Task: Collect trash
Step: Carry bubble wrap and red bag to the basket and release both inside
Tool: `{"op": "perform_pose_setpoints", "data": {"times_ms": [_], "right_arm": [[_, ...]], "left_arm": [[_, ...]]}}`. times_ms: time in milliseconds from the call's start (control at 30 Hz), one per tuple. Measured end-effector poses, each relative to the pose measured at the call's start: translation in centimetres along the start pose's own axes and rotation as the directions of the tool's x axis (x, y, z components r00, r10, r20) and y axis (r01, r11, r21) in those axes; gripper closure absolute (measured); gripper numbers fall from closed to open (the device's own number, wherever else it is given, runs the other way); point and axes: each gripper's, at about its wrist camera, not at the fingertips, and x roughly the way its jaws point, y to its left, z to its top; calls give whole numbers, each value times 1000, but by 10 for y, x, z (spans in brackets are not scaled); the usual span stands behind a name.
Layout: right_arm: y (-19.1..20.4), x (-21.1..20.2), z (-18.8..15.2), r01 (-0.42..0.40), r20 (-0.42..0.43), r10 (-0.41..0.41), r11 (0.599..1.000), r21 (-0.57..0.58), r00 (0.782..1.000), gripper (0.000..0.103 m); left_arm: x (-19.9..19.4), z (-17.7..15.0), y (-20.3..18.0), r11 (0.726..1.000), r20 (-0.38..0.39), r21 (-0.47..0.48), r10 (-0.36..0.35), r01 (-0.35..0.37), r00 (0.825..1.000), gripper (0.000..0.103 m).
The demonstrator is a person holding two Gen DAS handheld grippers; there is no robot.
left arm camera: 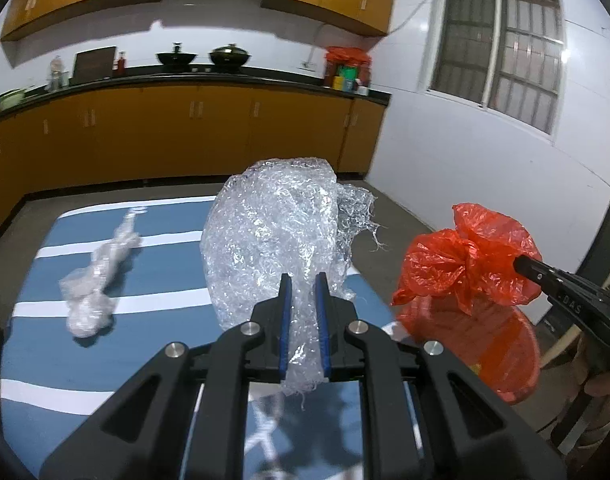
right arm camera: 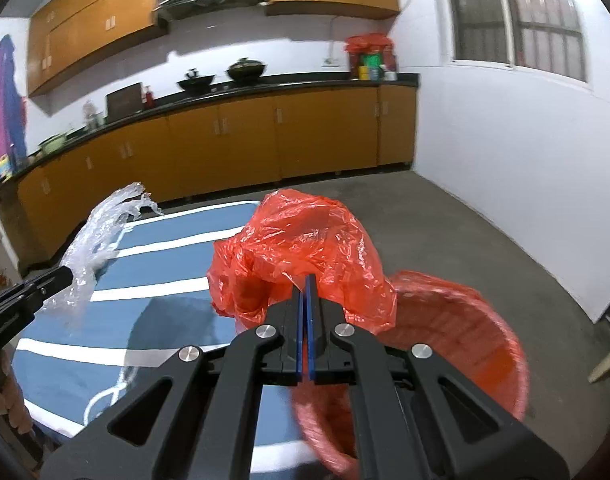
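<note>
Both sets of jaws are clamped tight on plastic. Left gripper (left arm camera: 303, 280) pinches a big wad of clear bubble wrap (left arm camera: 273, 236), all crinkly and shiny, puffed up above the blue pads with a frayed tail hanging below them. It's held up over the table (left arm camera: 161, 320). Right gripper (right arm camera: 306, 280) has its pads nearly touching, squeezing a crumpled red bag (right arm camera: 305, 240), thin glossy film bunched into a loose ball, up in the air beside the table's edge and above the bin (right arm camera: 485, 340). That bin is a round red plastic basket with ribbed-looking walls, sitting on the grey concrete floor just beside the table. Another twisted lump of clear wrap (left arm camera: 97, 280) lies on the cloth, which is blue with white stripes. Behind it all, orange wood-look cabinets (left arm camera: 185, 128) under a dark counter, with two black woks (left arm camera: 203, 56) on top.
</note>
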Motion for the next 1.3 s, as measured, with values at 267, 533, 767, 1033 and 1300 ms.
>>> {"op": "perform_pose_setpoints", "data": {"times_ms": [267, 533, 767, 1033, 1300], "right_arm": [[-43, -23, -10, 80, 13, -81, 994, 72, 997, 101], [-72, -37, -24, 139, 6, -141, 982, 132, 990, 101], [-94, -42, -29, 180, 3, -183, 968, 174, 983, 101], [-111, -43, -32, 211, -6, -215, 954, 214, 977, 101], [-119, -36, -30, 212, -23, -213, 949, 232, 977, 100]], "left_arm": [[9, -1, -50, 994, -13, 38, -98, 99, 995, 90], [22, -4, -102, 976, -46, 71, -204, 207, 978, 90], [40, -9, -136, 955, -87, 93, -273, 280, 958, 90], [62, -17, -163, 935, -142, 106, -322, 338, 936, 90], [87, -32, -179, 921, -207, 104, -349, 376, 914, 88]]}}
